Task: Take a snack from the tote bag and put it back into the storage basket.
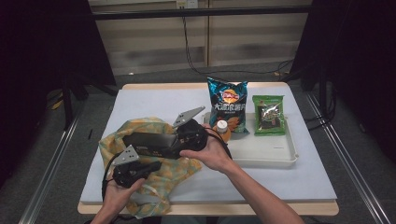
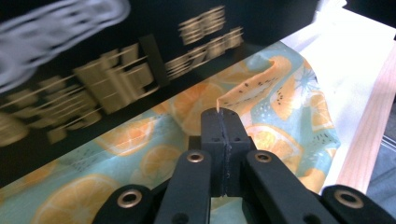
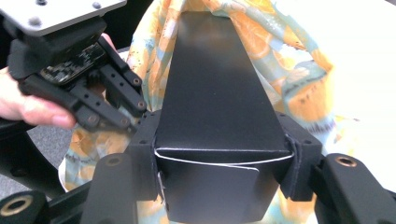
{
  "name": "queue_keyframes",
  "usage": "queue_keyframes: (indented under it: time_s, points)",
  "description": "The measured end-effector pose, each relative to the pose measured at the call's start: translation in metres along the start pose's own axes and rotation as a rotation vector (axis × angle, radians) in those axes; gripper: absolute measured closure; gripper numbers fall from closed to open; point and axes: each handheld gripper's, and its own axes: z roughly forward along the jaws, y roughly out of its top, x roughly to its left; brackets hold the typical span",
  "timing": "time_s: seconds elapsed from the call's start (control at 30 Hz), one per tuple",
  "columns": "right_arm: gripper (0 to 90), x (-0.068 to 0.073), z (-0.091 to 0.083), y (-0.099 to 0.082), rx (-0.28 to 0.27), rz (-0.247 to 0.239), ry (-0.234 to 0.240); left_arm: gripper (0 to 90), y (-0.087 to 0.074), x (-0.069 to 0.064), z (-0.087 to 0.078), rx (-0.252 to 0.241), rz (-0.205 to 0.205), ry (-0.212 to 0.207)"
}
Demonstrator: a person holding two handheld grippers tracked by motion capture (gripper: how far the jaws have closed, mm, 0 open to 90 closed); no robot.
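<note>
A long black box (image 1: 148, 140) with gold lettering lies half inside a cloth bag (image 1: 140, 125) printed with orange slices, at the left of the table. My right gripper (image 1: 176, 141) is shut on the box's near end. In the right gripper view its jaws press both sides of the box (image 3: 219, 93), with the gripper (image 3: 224, 158) centred on that end. My left gripper (image 1: 157, 164) is shut on the bag's rim. In the left gripper view the closed gripper (image 2: 223, 114) pinches a fold of the bag (image 2: 275, 98), and the box (image 2: 107, 70) passes close above, blurred.
A white tray (image 1: 280, 156) at the right holds a blue chips bag (image 1: 229, 105), a green snack packet (image 1: 269, 114) and a white-capped bottle (image 1: 222, 128) right behind my right hand. The white mat (image 1: 154, 100) covers the tabletop.
</note>
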Motion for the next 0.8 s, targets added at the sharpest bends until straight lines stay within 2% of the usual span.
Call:
queue_keyframes:
  time_s: [0.07, 0.17, 0.27, 0.33, 0.4, 0.53, 0.57, 0.6, 0.67, 0.7, 0.77, 0.8]
  points:
    - [43.5, 0.001, -0.003, -0.001, -0.003, 0.004, 0.004, 90.0, 0.0, 0.0, 0.0, -0.004, -0.004, -0.004]
    - [43.6, 0.001, -0.016, -0.008, -0.017, 0.007, -0.002, 89.8, -0.001, 0.001, -0.001, -0.008, -0.012, -0.008]
    - [43.6, 0.0, -0.022, -0.011, -0.016, 0.006, -0.011, 85.3, -0.001, 0.001, -0.003, -0.015, -0.014, -0.015]
    - [43.6, 0.0, -0.027, -0.014, -0.023, 0.003, -0.013, 80.6, -0.001, 0.0, -0.004, -0.023, -0.019, -0.016]
    - [43.6, 0.0, -0.034, -0.018, -0.027, 0.002, -0.017, 70.1, -0.001, 0.0, -0.008, -0.042, -0.018, -0.022]
    - [43.6, -0.001, -0.04, -0.022, -0.044, 0.004, -0.023, 64.4, -0.001, 0.001, -0.012, -0.065, -0.019, -0.024]
    - [43.6, -0.002, -0.042, -0.023, -0.049, 0.004, -0.021, 63.3, -0.001, 0.001, -0.014, -0.07, -0.011, -0.015]
    - [43.6, -0.003, -0.045, -0.026, -0.058, 0.006, -0.019, 57.8, -0.001, 0.001, -0.015, -0.079, -0.012, -0.009]
    - [43.6, -0.003, -0.047, -0.029, -0.064, 0.011, -0.022, 55.5, 0.0, 0.001, -0.02, -0.102, -0.017, 0.005]
    - [43.6, -0.003, -0.047, -0.029, -0.064, 0.011, -0.022, 52.1, 0.0, 0.001, -0.02, -0.102, -0.017, 0.005]
    - [43.6, -0.005, -0.049, -0.032, -0.072, 0.014, -0.014, 51.0, 0.0, 0.002, -0.022, -0.107, -0.014, 0.014]
    - [43.6, -0.005, -0.051, -0.034, -0.077, 0.014, -0.019, 46.6, -0.001, 0.002, -0.024, -0.112, -0.015, 0.014]
